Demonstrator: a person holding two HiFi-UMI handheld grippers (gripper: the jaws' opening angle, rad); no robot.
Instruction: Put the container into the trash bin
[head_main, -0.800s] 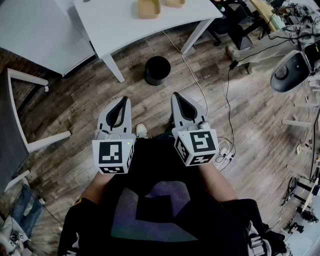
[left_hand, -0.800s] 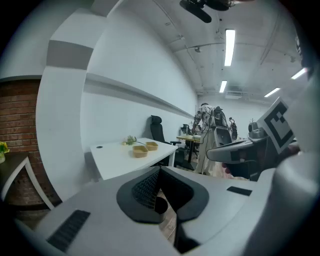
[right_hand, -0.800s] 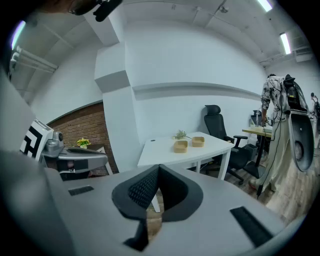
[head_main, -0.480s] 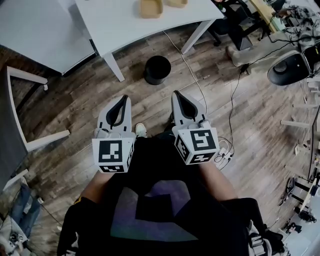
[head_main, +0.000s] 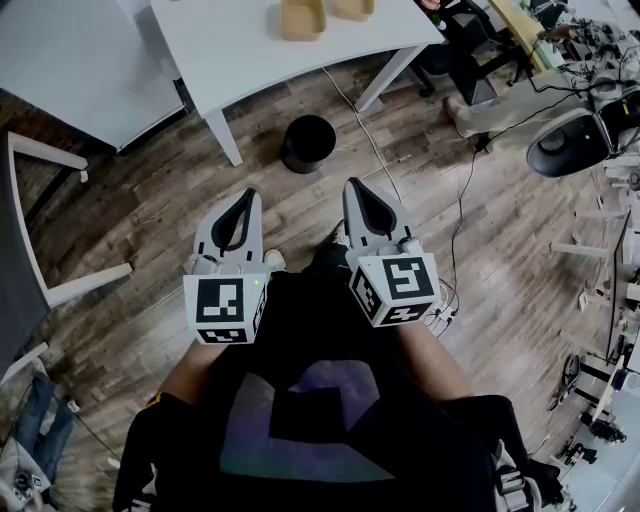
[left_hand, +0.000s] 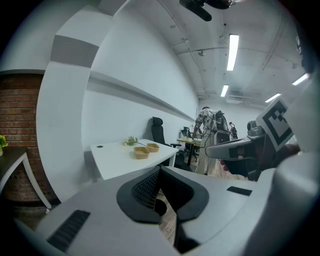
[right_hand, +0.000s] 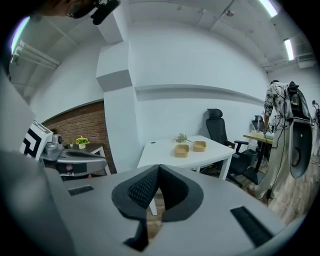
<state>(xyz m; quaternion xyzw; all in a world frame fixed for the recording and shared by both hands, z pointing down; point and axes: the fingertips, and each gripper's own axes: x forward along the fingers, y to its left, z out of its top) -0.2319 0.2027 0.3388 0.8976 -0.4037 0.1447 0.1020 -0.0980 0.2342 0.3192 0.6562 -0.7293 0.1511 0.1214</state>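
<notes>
Two tan containers (head_main: 299, 17) (head_main: 351, 7) sit on the white table (head_main: 240, 45) at the top of the head view; they also show in the left gripper view (left_hand: 141, 152) and the right gripper view (right_hand: 181, 150). A black round trash bin (head_main: 307, 142) stands on the wood floor just in front of the table. My left gripper (head_main: 247, 194) and right gripper (head_main: 354, 185) are held side by side at waist height, well short of the table, tips pointing toward the bin. Both are shut and hold nothing.
A white chair (head_main: 45, 260) stands at the left. Cables (head_main: 455, 190) trail across the floor at the right, near office chairs (head_main: 470, 60) and equipment. A black office chair (right_hand: 218, 126) stands behind the table, and a person (right_hand: 275, 107) is at the far right.
The view has shifted slightly; the bin and table sit a little further left and lower in frame. Both grippers hold the same pose, shut.
</notes>
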